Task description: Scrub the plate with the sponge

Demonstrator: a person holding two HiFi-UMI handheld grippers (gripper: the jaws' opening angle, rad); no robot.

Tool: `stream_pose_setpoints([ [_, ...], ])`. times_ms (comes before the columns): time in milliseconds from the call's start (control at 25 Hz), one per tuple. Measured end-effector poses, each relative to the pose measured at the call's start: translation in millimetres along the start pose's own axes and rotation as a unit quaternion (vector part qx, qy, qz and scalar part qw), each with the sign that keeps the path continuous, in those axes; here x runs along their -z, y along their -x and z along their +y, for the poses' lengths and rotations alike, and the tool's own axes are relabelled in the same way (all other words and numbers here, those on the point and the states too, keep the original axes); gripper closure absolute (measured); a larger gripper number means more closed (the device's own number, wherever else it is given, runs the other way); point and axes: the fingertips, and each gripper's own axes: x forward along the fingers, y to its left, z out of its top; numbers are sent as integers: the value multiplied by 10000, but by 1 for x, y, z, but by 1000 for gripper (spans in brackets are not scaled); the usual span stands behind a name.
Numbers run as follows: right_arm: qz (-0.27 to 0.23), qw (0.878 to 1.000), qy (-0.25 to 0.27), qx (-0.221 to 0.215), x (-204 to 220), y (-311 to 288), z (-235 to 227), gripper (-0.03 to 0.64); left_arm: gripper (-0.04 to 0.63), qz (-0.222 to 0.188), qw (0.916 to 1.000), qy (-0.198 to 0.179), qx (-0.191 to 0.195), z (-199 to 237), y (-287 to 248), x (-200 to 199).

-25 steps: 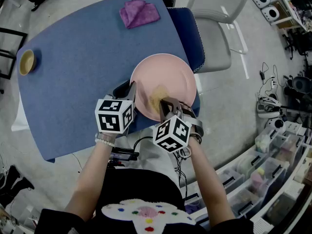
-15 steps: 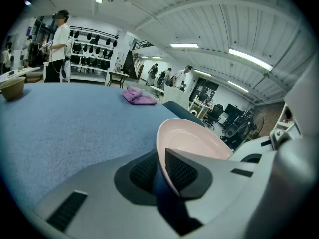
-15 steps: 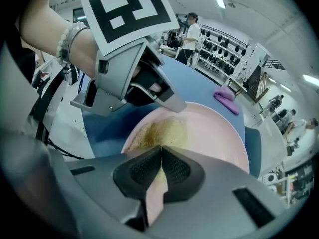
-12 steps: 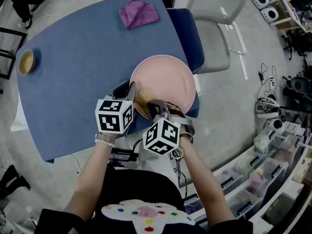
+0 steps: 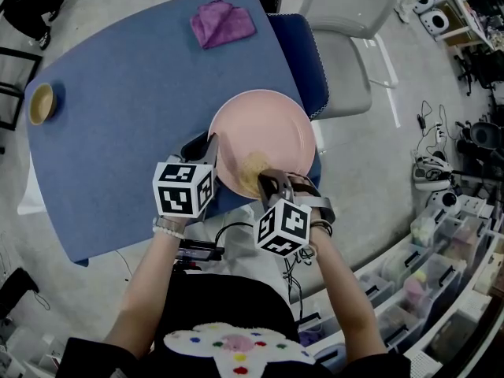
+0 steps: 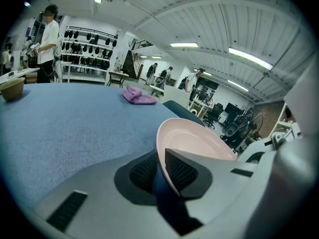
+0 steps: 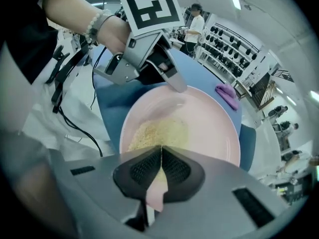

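My left tongs [image 6: 162, 172] pinch the round pink plate [image 5: 268, 128] by its rim; my right tongs [image 7: 160, 166] squeeze the yellow sponge [image 7: 158, 132] onto its upturned face.

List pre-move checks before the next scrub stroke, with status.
1. Left hand-held gripper clamped on plate rim: ok.
2. Right hand-held gripper shut on sponge: ok.
3. Sponge lying on the plate's inner surface: ok.
4. Plate fully supported by table: cannot tell; it sits at the near edge.
5. Purple cloth and small bowl well away from plate: ok.
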Motion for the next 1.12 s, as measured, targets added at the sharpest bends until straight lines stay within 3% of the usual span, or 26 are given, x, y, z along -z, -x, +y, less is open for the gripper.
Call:
stream_pose_setpoints([
  [320, 545, 9969, 129, 549, 51, 3, -43, 606, 536, 26, 10000, -15, 2, 0, -1, 1],
  [680, 735, 9842, -6, 1609, 62, -6, -94, 606, 534, 103, 9999, -108, -19, 0, -1, 2],
  [920, 288, 9732, -778, 2146, 59, -10, -116, 606, 529, 120, 9997, -194, 13, -2, -1, 3],
  [1120, -302, 9560, -1867, 2241, 50, 1, -125, 604, 517, 232, 9979, -591, 91, -4, 2, -1],
])
